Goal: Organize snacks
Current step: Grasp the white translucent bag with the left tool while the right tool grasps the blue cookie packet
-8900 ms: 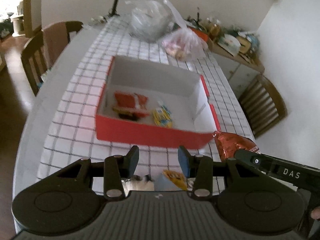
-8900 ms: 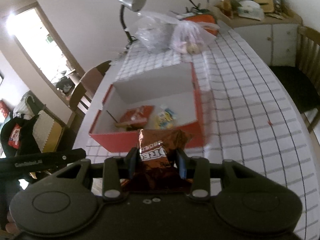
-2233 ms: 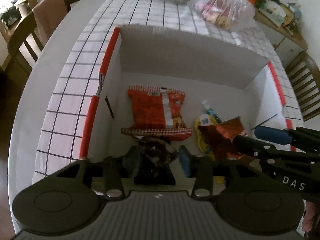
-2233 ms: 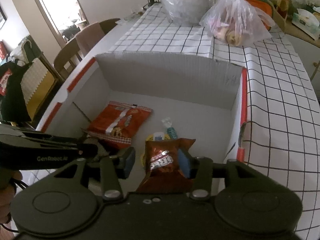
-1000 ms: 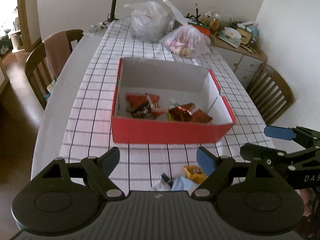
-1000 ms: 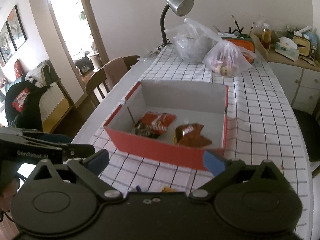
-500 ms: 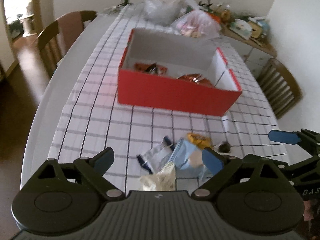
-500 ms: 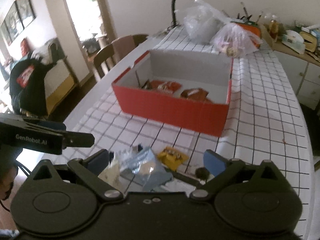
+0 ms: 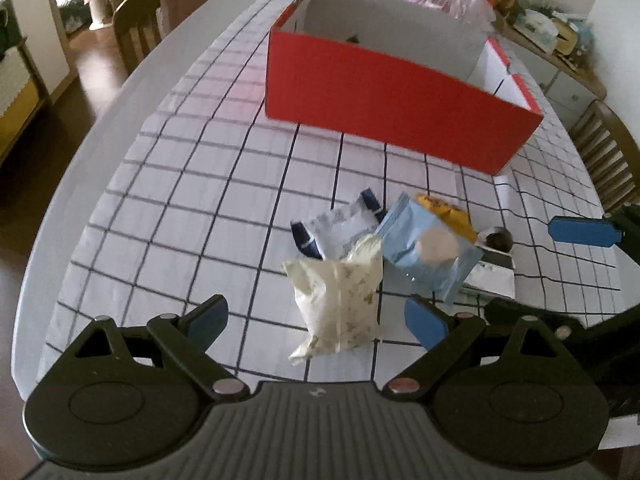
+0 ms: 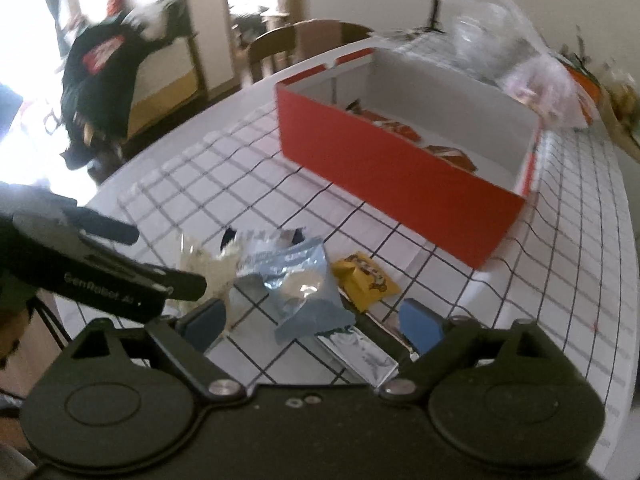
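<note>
Both tools hung over the small heap of snacks on the worktop: the left tool stood wide around the cream packet without pressing it, and the right tool, closing but not yet gripping, framed the pale blue packet. Beside these lay a yellow packet and a white-and-navy one. Behind them, the red box already held some orange packets. Judging by this, the task was partly done; several snacks were left.

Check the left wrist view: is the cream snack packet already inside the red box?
No, the cream packet lies on the checked tablecloth, apart from the red box.
</note>
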{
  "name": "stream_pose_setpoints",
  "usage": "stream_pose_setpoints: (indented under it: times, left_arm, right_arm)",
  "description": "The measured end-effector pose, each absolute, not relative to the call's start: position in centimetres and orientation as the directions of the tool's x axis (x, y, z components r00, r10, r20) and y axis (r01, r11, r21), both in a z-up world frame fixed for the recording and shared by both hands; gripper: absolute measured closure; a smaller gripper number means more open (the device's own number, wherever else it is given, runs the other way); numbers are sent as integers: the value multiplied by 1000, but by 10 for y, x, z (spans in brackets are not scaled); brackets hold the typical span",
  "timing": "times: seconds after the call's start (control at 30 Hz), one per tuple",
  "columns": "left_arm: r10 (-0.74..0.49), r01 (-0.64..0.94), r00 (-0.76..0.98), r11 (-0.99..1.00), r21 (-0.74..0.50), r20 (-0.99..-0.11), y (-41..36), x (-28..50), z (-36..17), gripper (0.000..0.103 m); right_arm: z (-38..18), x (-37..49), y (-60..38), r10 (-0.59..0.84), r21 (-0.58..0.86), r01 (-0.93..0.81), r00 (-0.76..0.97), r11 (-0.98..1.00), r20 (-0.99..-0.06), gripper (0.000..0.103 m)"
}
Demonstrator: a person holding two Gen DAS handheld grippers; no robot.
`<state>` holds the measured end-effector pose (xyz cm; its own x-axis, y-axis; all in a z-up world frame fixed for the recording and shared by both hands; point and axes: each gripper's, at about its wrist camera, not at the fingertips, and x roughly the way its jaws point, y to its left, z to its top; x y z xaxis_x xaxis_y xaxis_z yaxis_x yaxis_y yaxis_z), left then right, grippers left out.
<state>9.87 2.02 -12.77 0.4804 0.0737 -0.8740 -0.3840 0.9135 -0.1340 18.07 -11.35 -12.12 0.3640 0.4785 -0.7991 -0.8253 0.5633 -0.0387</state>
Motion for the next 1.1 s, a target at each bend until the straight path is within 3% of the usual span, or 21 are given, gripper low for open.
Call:
stream_pose_setpoints:
  times: [0.43,0.57,0.8,0.87,1.1]
  left_arm:
    - [95,-471,423,872,-129,-901,25,110,-152,11]
    - [75,-479,412,866,-145,-908,25,111,-155,25]
    - [36,-484,416,855,-188,-909,28,112,-158,43]
    - [19,-477,418,856,-201,-908,28,112,-159,48]
    - [-34,-458,422,854,-245,-906,29,111,-160,63]
  right_arm:
    - [-150,188,-91,457,-128,-891,341,435,-822,31]
    - [-156,191,-84,453,-132,-900,331,416,-827,42]
    - [-163,195,-74,444,-120,-902,315,415,-839,47]
    - [-165,195,-74,438,-113,-901,309,419,-844,55]
    - [-164,194,-75,432,-101,-885,318,454,-844,60]
